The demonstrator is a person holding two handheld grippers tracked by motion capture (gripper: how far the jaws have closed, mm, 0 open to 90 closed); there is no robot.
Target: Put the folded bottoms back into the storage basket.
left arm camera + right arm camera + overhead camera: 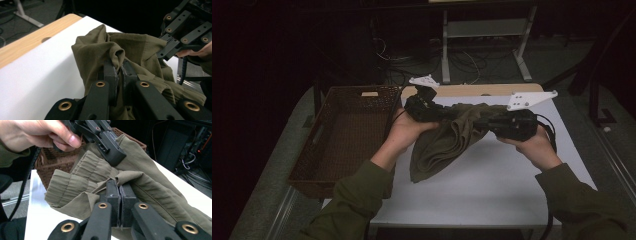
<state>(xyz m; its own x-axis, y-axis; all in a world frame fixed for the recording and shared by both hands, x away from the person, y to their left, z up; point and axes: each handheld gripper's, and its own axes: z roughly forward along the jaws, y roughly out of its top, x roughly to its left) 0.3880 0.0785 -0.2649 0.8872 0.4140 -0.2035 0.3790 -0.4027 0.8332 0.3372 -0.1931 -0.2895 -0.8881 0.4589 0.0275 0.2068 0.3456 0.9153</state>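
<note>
Your left tongs [447,114] are clamped on a fold of the olive garment [447,142], and your right tongs [479,122] are clamped on another fold of it just beside them. In the left gripper view the two black jaws pinch a ridge of the cloth [140,52] between their pads, nearly closed, with only fabric between them. In the right gripper view the jaws stand pressed together on a seamed edge of the garment [155,192], next to a gathered, ribbed band of it.

You hold both grippers level above the middle of the desk [492,185], pointing toward each other, so the garment is bunched between them. The rest of it hangs down to the near left and its lowest corner reaches the white desk top, below your left hand [404,132]. Your right hand [537,147] grips its tool on the right side, with the cable curving down past the wrist.

A brown woven basket [317,150] sits at the left edge of the desk, close beside your left forearm and apart from the garment. A strip of bare wood [482,90] runs along the far edge of the desk.
</note>
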